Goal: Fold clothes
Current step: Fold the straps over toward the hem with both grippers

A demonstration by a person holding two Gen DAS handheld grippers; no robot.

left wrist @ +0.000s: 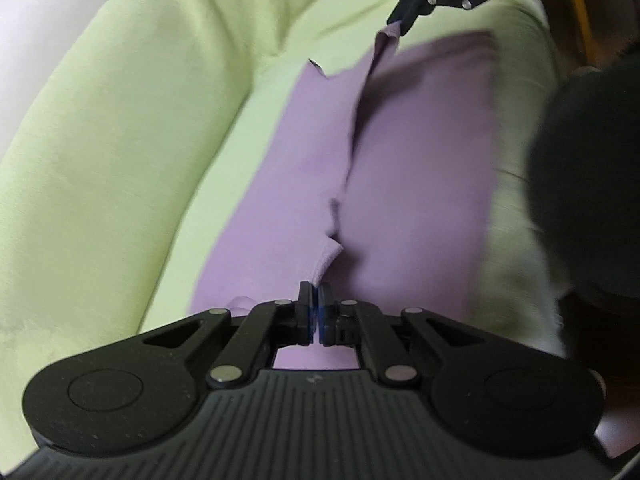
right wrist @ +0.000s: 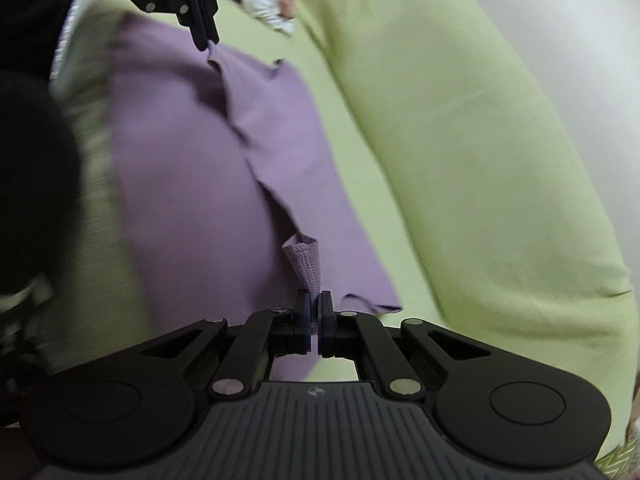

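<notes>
While both sets of tongs were clamped on cloth, the left gripper [left wrist: 315,300] was seen with its black jaws pressed together on a raised corner of the lilac knitted garment [left wrist: 420,160], and the right gripper [right wrist: 315,304] was likewise closed on another pinched corner, where the ribbed weave of the fabric was shown standing up in a small cone just above the pads. Each tool was also caught in the other's view: the right gripper [left wrist: 404,26] was seen at the far end of the garment from the left wrist camera, and the left gripper [right wrist: 204,40] at the far end from the right wrist camera, each with a tuft of lilac cloth nipped at its tip. Between the two grips a lifted edge of the garment was stretched in a ragged line, with the rest of the cloth spread flat beneath it on the pale green upholstered sofa seat [left wrist: 256,128]. Beyond the seat, the rounded green backrest cushion [right wrist: 480,160] was visible, and a crumpled patterned piece of fabric [right wrist: 272,4] was lying at the far end of the seat. Much of the scene was blurred.
</notes>
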